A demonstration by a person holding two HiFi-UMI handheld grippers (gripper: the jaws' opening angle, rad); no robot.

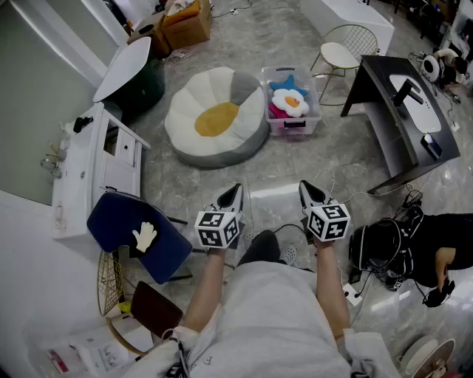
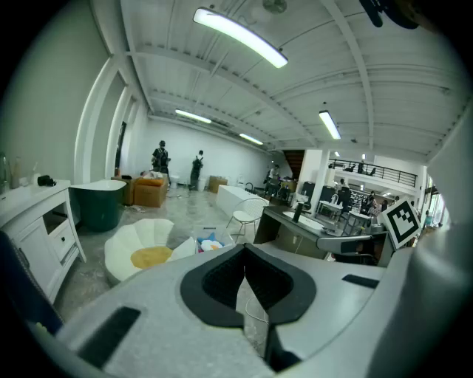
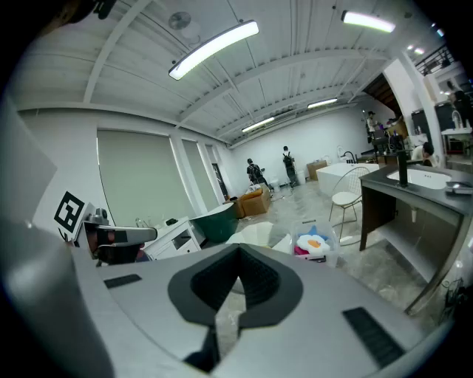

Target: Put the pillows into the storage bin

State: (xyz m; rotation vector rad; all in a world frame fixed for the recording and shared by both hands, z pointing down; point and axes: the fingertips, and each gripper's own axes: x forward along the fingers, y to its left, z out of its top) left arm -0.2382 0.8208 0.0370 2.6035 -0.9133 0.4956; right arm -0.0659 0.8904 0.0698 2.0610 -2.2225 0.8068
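Note:
A clear storage bin (image 1: 291, 103) stands on the floor ahead, holding a blue star pillow, a white flower pillow (image 1: 291, 102) and a pink one. Beside it on the left lies a big daisy-shaped cushion (image 1: 216, 118), white with a yellow centre. My left gripper (image 1: 231, 196) and right gripper (image 1: 310, 193) are held side by side in front of me, well short of both, shut and empty. In the left gripper view the shut left gripper (image 2: 244, 258) points toward the cushion (image 2: 148, 251). Past the shut right gripper (image 3: 238, 262), the right gripper view shows the bin (image 3: 316, 244).
A white cabinet (image 1: 96, 170) and a navy chair (image 1: 137, 232) with a white hand shape stand at the left. A black desk (image 1: 403, 118) and a white wire chair (image 1: 344, 48) are at the right. A person (image 1: 443, 251) sits among cables at the right edge. Cardboard boxes (image 1: 185, 22) are far back.

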